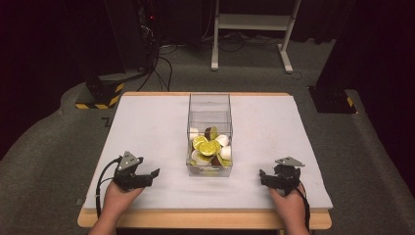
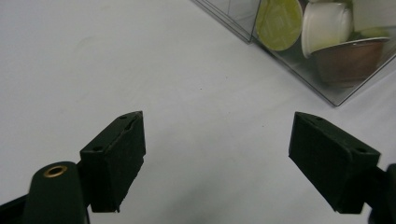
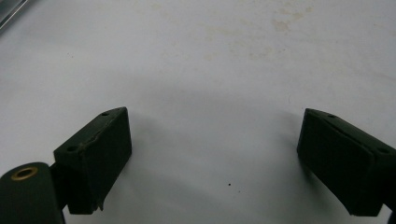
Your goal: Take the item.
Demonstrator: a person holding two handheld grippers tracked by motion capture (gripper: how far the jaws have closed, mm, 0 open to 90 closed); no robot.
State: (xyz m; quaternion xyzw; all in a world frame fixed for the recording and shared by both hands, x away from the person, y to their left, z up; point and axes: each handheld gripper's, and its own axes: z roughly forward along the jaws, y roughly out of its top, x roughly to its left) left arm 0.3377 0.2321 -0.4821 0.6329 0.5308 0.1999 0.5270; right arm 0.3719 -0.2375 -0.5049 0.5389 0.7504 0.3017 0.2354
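Nothing is yet in hand: the left gripper (image 1: 147, 177) and right gripper (image 1: 268, 179) rest wide apart-jawed and empty on the white table (image 1: 147, 127), the clear box (image 1: 209, 110) of coffee capsules (image 1: 208, 146) standing between them, bare table all round, so a reach over its rim likely comes next.

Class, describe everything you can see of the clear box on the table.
The clear box is tall, square-sided and open-topped, apparently of transparent plastic. It stands upright at the middle of the white table, between the two grippers and touched by neither. Its lower part holds a heap of coffee capsules: yellow-green, white and brown.
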